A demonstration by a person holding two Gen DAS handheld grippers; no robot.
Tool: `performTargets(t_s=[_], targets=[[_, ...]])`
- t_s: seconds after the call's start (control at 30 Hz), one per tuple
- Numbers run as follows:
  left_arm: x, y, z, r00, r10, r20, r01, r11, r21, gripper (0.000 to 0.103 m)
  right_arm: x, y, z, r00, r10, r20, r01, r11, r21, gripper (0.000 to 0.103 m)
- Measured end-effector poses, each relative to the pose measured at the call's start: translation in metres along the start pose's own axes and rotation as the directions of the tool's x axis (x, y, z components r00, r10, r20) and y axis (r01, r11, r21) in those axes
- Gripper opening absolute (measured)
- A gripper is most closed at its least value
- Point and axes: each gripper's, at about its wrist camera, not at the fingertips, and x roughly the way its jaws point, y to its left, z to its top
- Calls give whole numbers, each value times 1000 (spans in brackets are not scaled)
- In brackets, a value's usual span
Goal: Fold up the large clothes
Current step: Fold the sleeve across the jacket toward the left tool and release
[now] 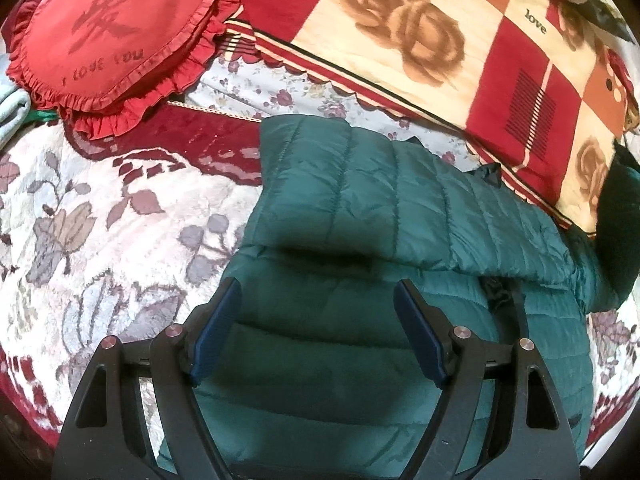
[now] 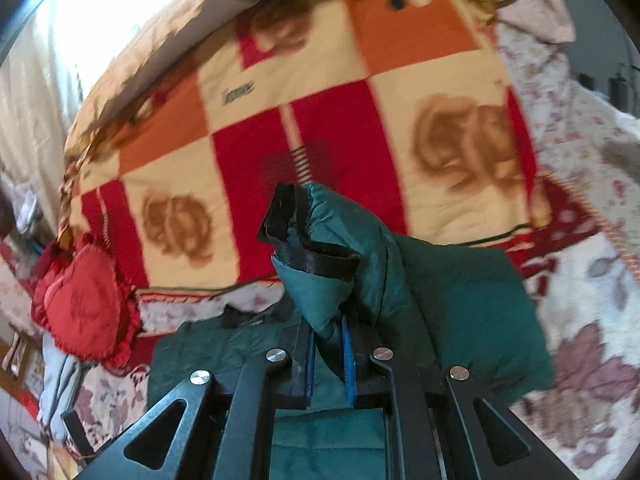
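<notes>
A dark green quilted jacket (image 1: pixel 384 200) lies on the bed, with one sleeve folded across its body. My left gripper (image 1: pixel 318 304) hovers open over the jacket's lower part, nothing between its blue pads. In the right wrist view my right gripper (image 2: pixel 328 336) is shut on the jacket's other sleeve (image 2: pixel 344 256), lifted above the jacket body (image 2: pixel 472 300). The cuff with its black strap (image 2: pixel 316 260) sticks up past the fingertips. The view is blurred.
A red, cream and orange rose-patterned quilt (image 1: pixel 460 40) lies bunched behind the jacket. A red heart-shaped frilled cushion (image 1: pixel 116 36) sits at the far left. The bed cover (image 1: pixel 100 208) is pale with leaf patterns. A light blue cloth (image 1: pixel 12 108) shows at the left edge.
</notes>
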Motion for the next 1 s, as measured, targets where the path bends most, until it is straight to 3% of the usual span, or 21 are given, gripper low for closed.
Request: performTargets(t_s=[0.23, 0.73, 0.87, 1.0], targets=[[9, 9, 6, 999, -18, -42, 16, 999, -31, 79, 46, 59, -33, 992, 73, -106, -78, 996, -45, 11], [10, 29, 8, 998, -11, -62, 7, 997, -72, 79, 126, 161, -95, 939, 212, -271, -236, 970, -60, 11], [9, 36, 10, 998, -5, -60, 0, 996, -86, 79, 149, 173, -104, 918, 240, -317, -263, 964, -33, 11], [11, 43, 11, 997, -2, -73, -6, 995, -97, 79, 175, 175, -112, 873, 264, -411, -284, 959, 12, 11]])
